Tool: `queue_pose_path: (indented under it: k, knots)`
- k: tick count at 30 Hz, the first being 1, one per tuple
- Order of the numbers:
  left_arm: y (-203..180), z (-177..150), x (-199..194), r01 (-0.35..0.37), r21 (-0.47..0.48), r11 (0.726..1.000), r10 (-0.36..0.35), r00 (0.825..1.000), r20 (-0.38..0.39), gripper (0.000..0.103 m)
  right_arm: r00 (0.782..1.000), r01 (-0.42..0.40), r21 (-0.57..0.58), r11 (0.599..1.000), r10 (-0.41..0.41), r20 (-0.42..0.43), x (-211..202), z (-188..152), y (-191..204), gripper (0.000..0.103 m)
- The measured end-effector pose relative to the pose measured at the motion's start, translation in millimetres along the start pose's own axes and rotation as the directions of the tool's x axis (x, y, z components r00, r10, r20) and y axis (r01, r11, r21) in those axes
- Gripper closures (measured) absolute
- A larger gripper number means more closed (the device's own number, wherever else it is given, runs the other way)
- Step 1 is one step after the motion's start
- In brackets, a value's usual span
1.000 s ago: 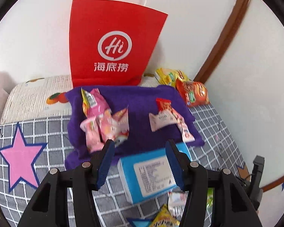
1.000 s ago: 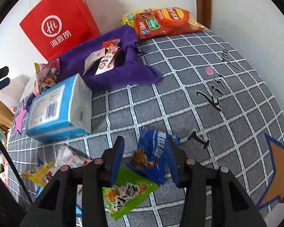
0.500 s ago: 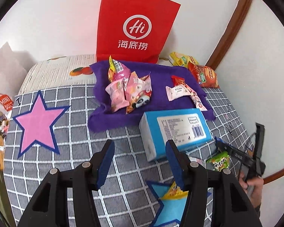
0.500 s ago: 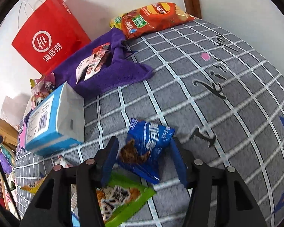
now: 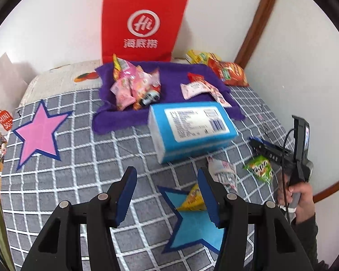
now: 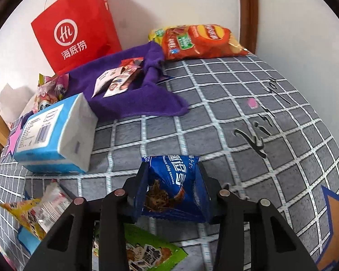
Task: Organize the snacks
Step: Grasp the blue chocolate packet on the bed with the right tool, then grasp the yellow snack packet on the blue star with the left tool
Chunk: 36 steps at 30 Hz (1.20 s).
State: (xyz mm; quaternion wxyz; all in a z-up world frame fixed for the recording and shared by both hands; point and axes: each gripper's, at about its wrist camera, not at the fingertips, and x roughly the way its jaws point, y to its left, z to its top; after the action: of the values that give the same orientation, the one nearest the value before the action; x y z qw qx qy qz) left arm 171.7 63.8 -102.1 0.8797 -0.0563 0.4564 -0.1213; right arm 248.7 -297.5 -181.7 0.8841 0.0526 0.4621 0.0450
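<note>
Right wrist view: my right gripper (image 6: 173, 187) has just been closing, pads now clamped on blue cookie pack (image 6: 173, 185), probably lifted off quilt (image 6: 214, 122), hard to tell. Purple cloth (image 6: 133, 103) at 11 o'clock holds sorted snacks, so pack likely goes there. Left gripper (image 5: 167, 199) apart, empty, above quilt; yellow packet (image 5: 192, 199) just beyond right pad, likely next.

The blue cookie packet (image 6: 173, 187) stands almost upright, squeezed at its two sides, above the green packet (image 6: 147, 248) at 6 o'clock. Pink candy packets (image 5: 133, 85) lie in a heap on the purple cloth (image 5: 169, 72) at 12 o'clock. The orange chips bag (image 6: 198, 40) lies flat at 1 o'clock.
</note>
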Motion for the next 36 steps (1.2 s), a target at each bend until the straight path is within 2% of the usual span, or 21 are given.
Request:
queue_pose_path:
  k: [5, 11, 15, 18, 21, 24, 25, 28, 36]
  knots:
    - [-21.3, -13.5, 17.0, 0.059, 0.021, 0.998, -0.059, 0.998, -0.024, 0.048, 0.997, -0.060, 0.044, 0.997, 0.058, 0.048, 2.2, -6.2, -9.7, 0.060]
    - [-47.3, -28.0, 42.3, 0.071, 0.099, 0.992, -0.065, 0.996, -0.064, 0.041, 0.994, -0.096, 0.064, 0.993, 0.092, 0.061, 2.0, -6.8, -14.9, 0.058]
    - [-51.3, -32.4, 60.7, 0.101, 0.103, 0.990, -0.090, 0.991, -0.101, 0.040, 0.996, -0.073, 0.040, 0.997, 0.071, 0.058, 1.3, -7.8, -10.4, 0.058]
    - [-52.4, -35.4, 75.6, 0.100, 0.100, 0.990, -0.087, 0.988, -0.125, 0.040, 0.995, -0.081, 0.047, 0.996, 0.079, 0.057, 1.8, -8.3, -12.2, 0.058]
    - [-50.2, -36.8, 89.7, 0.129, 0.074, 0.989, -0.116, 0.981, -0.158, 0.040, 0.995, -0.080, 0.047, 0.996, 0.078, 0.057, 2.1, -8.5, -12.0, 0.058]
    - [-49.4, -37.9, 100.0, 0.118, 0.065, 0.991, -0.106, 0.981, -0.165, 0.043, 0.995, -0.080, 0.045, 0.996, 0.077, 0.055, 2.3, -8.4, -11.1, 0.058]
    - [-49.1, -37.9, 102.3, 0.121, 0.064, 0.991, -0.108, 0.980, -0.168, 0.049, 0.996, -0.079, 0.042, 0.996, 0.076, 0.055, 2.3, -8.4, -10.9, 0.058]
    - [-51.6, -37.8, 104.5, 0.123, 0.076, 0.989, -0.110, 0.981, -0.163, 0.055, 0.996, -0.078, 0.042, 0.996, 0.076, 0.055, 2.4, -8.5, -11.2, 0.058]
    - [-40.0, -35.6, 84.6, 0.104, 0.102, 0.989, -0.088, 0.985, -0.149, 0.058, 0.996, -0.057, 0.012, 0.998, 0.056, 0.069, -1.9, -8.4, -5.8, 0.061]
